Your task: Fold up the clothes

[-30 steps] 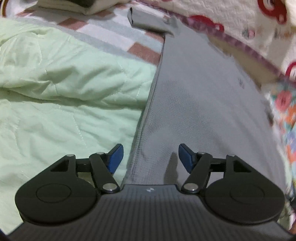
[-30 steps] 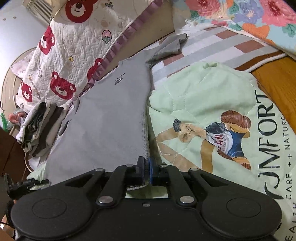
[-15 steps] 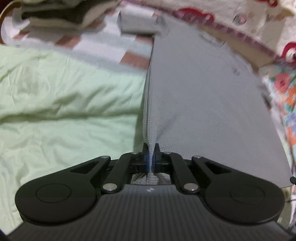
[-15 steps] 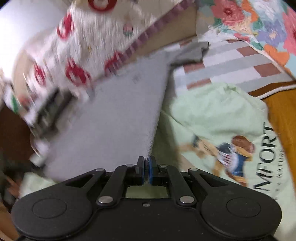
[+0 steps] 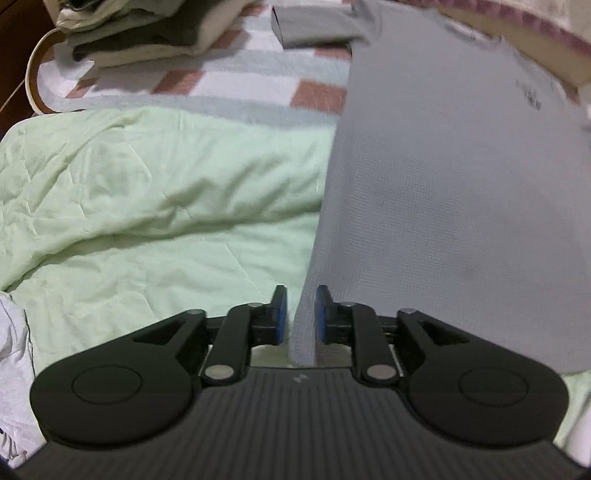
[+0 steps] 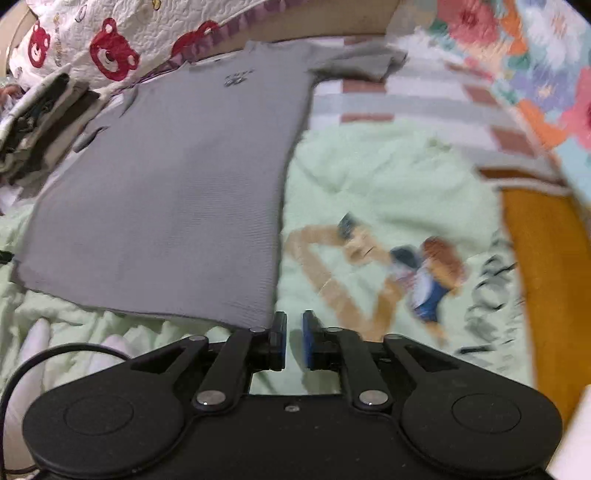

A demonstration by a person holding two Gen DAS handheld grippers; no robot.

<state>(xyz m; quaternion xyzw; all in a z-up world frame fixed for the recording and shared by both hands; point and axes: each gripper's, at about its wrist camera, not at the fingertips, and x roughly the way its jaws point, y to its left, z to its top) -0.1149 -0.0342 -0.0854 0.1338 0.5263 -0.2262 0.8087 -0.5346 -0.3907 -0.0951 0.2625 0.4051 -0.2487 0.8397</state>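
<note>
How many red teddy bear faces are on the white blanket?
3 that I can see on the white quilt in the right wrist view: one at the far left, one in the middle, one further right, partly cut off. More may be hidden.

Bed: green quilt [image 6: 388, 184] covers lower frame, checked sheet [image 6: 417, 96] upper right. Grey shirt [image 6: 177, 192] spread flat centre-left on quilt. Folded clothes stack [image 6: 40, 122] upper left.
</note>
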